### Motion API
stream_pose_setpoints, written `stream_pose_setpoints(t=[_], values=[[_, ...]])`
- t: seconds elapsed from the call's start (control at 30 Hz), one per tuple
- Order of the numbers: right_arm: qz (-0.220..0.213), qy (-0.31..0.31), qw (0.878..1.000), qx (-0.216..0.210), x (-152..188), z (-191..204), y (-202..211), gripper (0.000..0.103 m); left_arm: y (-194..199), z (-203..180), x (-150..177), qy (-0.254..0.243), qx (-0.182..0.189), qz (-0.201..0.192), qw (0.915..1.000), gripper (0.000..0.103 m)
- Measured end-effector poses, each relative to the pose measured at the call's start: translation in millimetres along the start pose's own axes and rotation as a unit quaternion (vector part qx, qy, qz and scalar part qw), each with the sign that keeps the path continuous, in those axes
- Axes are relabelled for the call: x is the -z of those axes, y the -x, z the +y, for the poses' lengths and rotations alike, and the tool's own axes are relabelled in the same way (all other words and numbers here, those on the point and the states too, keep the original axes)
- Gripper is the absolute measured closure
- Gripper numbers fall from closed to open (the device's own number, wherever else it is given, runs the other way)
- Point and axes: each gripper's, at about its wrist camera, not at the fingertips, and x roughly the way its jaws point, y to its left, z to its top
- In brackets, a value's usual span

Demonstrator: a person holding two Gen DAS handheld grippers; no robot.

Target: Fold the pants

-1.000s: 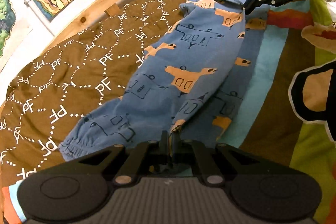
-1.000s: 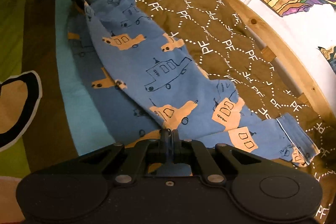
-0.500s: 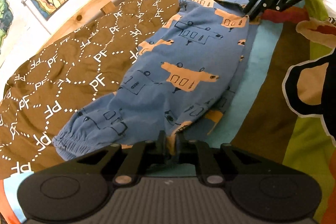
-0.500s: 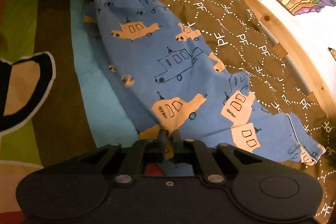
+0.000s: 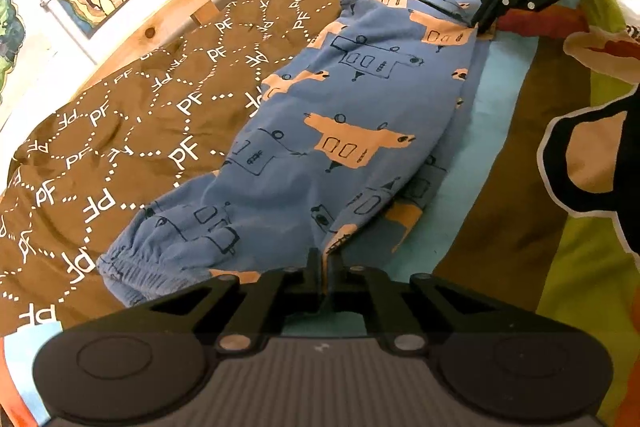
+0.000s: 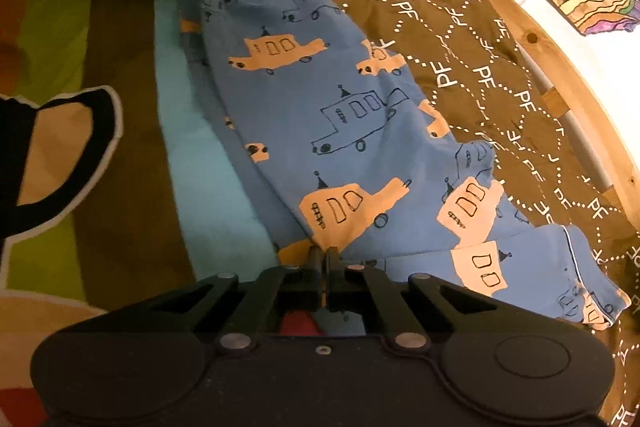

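Blue pants (image 5: 352,107) lie lengthwise on the bed (image 5: 516,147); my left hand-held gripper (image 5: 325,259) pinches the cuff end, my right hand-held gripper (image 6: 324,255) is clamped tight on the waist edge.

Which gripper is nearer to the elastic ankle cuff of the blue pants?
Left. The left gripper is shut on the pants beside the cuff; the right gripper pinches the opposite, waist end.
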Motion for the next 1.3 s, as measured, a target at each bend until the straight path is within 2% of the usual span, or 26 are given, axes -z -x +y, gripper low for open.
stream_pose_setpoints(t=[0.23, 0.4, 0.43, 0.47, 0.5, 0.53, 0.57, 0.63, 0.7, 0.77, 0.83, 0.93, 1.0, 1.07, 1.13, 1.2, 1.3], values=[[0.002, 0.002, 1.000, -0.017, 2.1, 1.8, 7.6, 0.103, 0.0, -0.7, 4.3, -0.004, 0.008, 0.006, 0.9999, 0.102], [0.027, -0.007, 0.999, -0.024, 4.2, 2.9, -7.5, 0.100, -5.1, 0.6, 3.2, 0.003, 0.015, 0.011, 0.9998, 0.100], [0.027, -0.015, 0.999, -0.025, 3.2, 1.8, -6.9, 0.098, -3.3, 2.8, 2.3, 0.015, 0.020, 0.009, 0.9996, 0.093], [0.027, -0.030, 0.999, -0.029, 2.0, -1.7, -4.8, 0.087, -0.4, 4.9, 1.3, 0.029, 0.028, 0.004, 0.9992, 0.081], [0.027, -0.050, 0.998, -0.033, 1.9, -6.5, -1.3, 0.068, 3.2, 6.8, 0.0, 0.045, 0.033, -0.003, 0.9985, 0.070], [0.024, -0.073, 0.996, -0.037, 1.9, -12.1, 3.2, 0.059, 7.5, 7.8, -2.0, 0.060, 0.033, -0.011, 0.9976, 0.046], [0.019, -0.103, 0.994, -0.039, 3.0, -19.2, 8.9, 0.044, 11.8, 7.7, -4.3, 0.072, 0.031, -0.020, 0.9967, 0.031], [0.015, -0.159, 0.986, -0.039, 7.4, -32.3, 20.4, 0.037, 19.3, 5.2, -12.5, 0.091, 0.028, -0.036, 0.9948, 0.026], [0.024, -0.209, 0.977, -0.034, 11.5, -43.6, 31.2, 0.019, 21.7, 1.8, -26.2, 0.101, 0.036, -0.041, 0.9934, 0.020], [0.032, -0.246, 0.968, -0.022, 15.1, -52.8, 42.4, 0.011, 20.7, -3.3, -47.1, 0.118, 0.042, -0.045, 0.9911, 0.008], [0.047, -0.282, 0.958, -0.004, 18.0, -63.2, 51.9, 0.002, 16.4, -8.8, -71.1, 0.141, 0.056, -0.038, 0.9877, 0.000], [0.079, -0.358, 0.930, 0.026, 29.9, -82.9, 63.6, 0.001, 2.3, -18.5, -110.8, 0.165, 0.103, 0.001, 0.9809, 0.000], [0.097, -0.420, 0.902, 0.033, 44.0, -96.4, 67.4, 0.001, -9.2, -23.5, -134.9, 0.172, 0.132, 0.034, 0.9756, 0.000], [0.094, -0.474, 0.874, 0.036, 59.9, -109.7, 71.9, 0.001, -19.9, -32.3, -157.9, 0.170, 0.150, 0.066, 0.9718, 0.000], [0.088, -0.513, 0.853, 0.030, 76.7, -123.6, 71.8, 0.001, -27.0, -42.8, -175.5, 0.162, 0.162, 0.081, 0.9701, 0.000], [0.077, -0.535, 0.841, 0.010, 89.8, -135.0, 71.6, 0.001, -33.2, -53.4, -190.6, 0.149, 0.172, 0.076, 0.9708, 0.000], [0.058, -0.536, 0.842, -0.004, 105.2, -147.0, 70.1, 0.001, -44.2, -68.9, -208.8, 0.150, 0.178, 0.041, 0.9718, 0.000]])
